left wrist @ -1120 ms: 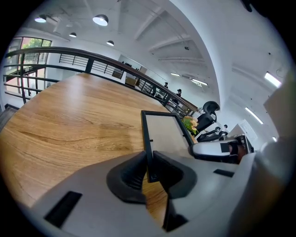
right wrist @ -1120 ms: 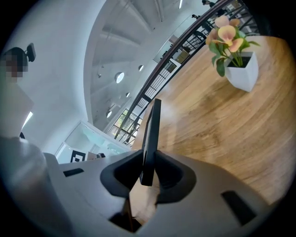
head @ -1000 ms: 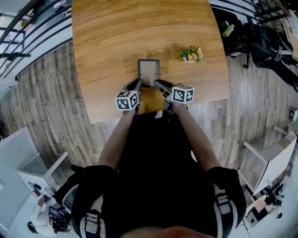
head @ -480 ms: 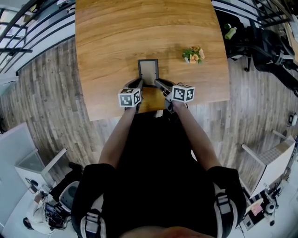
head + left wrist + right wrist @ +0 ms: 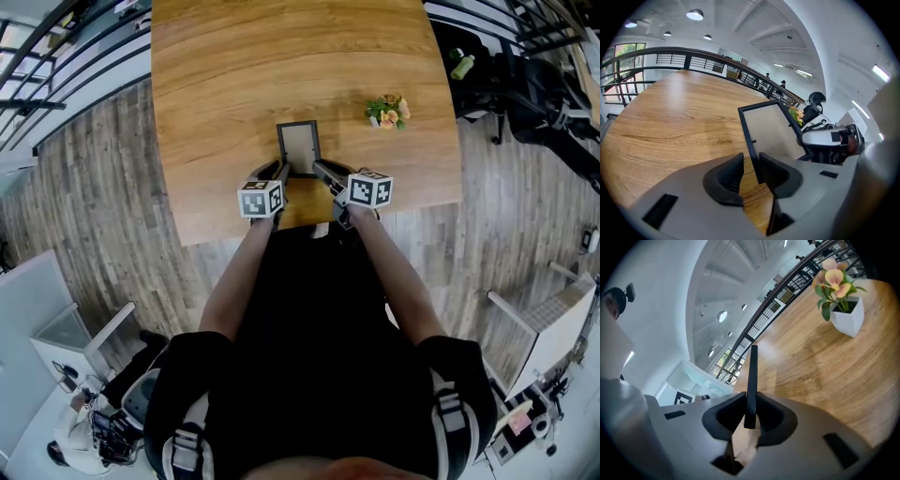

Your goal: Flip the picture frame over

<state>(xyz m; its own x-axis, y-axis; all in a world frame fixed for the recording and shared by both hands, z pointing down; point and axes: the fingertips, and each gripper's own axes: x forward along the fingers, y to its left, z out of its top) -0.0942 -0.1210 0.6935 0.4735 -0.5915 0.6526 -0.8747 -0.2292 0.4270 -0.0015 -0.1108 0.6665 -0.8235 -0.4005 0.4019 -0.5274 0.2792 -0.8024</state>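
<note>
Picture frame sits near the front middle of the wooden table, with its long axis running straight away from the person and its beige panel toward the head camera. Right gripper is clamped on the frame's right rail close to the near corner, the rail seen edge-on between the pads. Left gripper has just been opening: jaws stand apart, left rail between them, close against one jaw with a clear gap to the other.
</note>
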